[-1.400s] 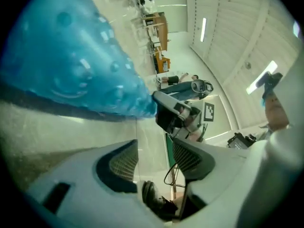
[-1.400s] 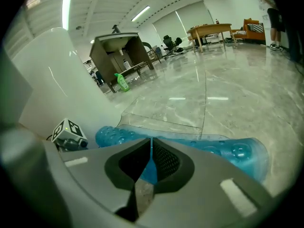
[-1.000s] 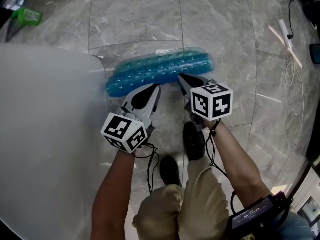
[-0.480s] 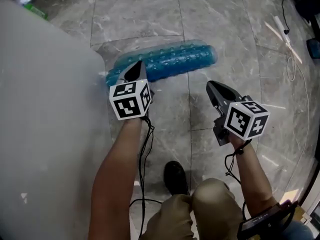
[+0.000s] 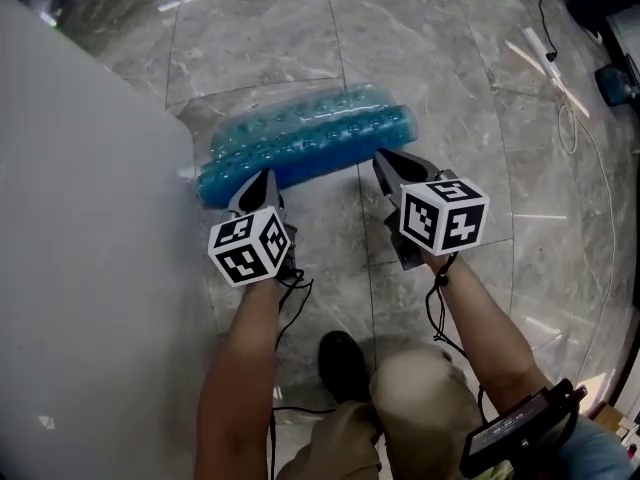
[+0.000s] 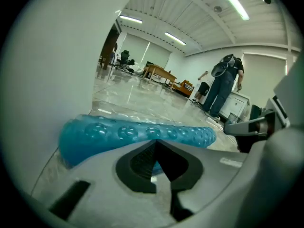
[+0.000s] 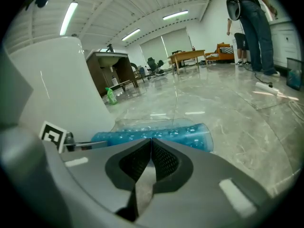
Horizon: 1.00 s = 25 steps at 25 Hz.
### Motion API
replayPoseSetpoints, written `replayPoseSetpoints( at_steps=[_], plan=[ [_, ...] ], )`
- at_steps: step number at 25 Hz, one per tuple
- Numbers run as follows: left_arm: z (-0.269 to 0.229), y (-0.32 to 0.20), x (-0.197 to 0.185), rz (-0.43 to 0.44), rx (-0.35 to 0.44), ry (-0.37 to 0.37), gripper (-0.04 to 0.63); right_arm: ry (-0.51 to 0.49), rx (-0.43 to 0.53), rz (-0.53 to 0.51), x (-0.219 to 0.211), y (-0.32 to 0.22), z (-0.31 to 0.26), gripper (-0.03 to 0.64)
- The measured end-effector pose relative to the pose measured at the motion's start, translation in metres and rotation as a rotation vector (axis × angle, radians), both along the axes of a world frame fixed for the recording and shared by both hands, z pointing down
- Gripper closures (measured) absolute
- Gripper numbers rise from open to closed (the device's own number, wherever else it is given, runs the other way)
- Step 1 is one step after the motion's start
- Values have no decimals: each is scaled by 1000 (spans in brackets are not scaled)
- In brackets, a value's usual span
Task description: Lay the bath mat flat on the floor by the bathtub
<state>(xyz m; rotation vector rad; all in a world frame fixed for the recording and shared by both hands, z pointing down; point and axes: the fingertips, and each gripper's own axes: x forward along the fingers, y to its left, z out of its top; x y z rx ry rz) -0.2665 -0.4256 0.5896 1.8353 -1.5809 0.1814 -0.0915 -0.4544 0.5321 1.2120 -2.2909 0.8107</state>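
Head view, lower centre: left gripper [image 5: 258, 180] and right gripper [image 5: 384, 160], jaws of both pressed together, holding nothing. Just above them in the frame lies the rolled, translucent blue bubbled plastic bath mat [image 5: 310, 140]. Its long axis runs left to right across the grey marble floor [image 5: 440, 58], and its left end is beside the white bathtub wall [image 5: 90, 218]. The left gripper's tip appears the nearer to the roll.

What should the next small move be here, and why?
Probably open both grippers and take the near edge: the bath mat lies rolled up on the floor beside the bathtub, and the left gripper and right gripper point at it, shut and empty.
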Motion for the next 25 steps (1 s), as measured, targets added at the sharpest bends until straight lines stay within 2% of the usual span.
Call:
replayPoseSetpoints(
  at_steps=[2,4,8,11,14,19,23,25],
  plan=[
    [3,13,3,-37,-11,29,591,45,12,13,-6,-9,11,607],
    [7,24,9,-36,-30,40,591,72,32,24,-11,-21,13,607],
    [16,44,14,-7,-56,0,591,139,87,26,-17,-38,17,609],
    [-5,51,10,-29,23,5,591,221,106,-13,-21,-37,35,609],
    [-33,42,10,-22,92,-4,591,231,115,-6,-18,-30,40,611],
    [-47,25,10,-27,115,-8,591,266,62,11,-5,11,52,611],
    [-34,24,8,-53,71,-16,591,260,2,14,6,49,70,611],
    [-24,29,12,-43,40,-49,591,249,-15,-8,10,59,73,611]
  ],
)
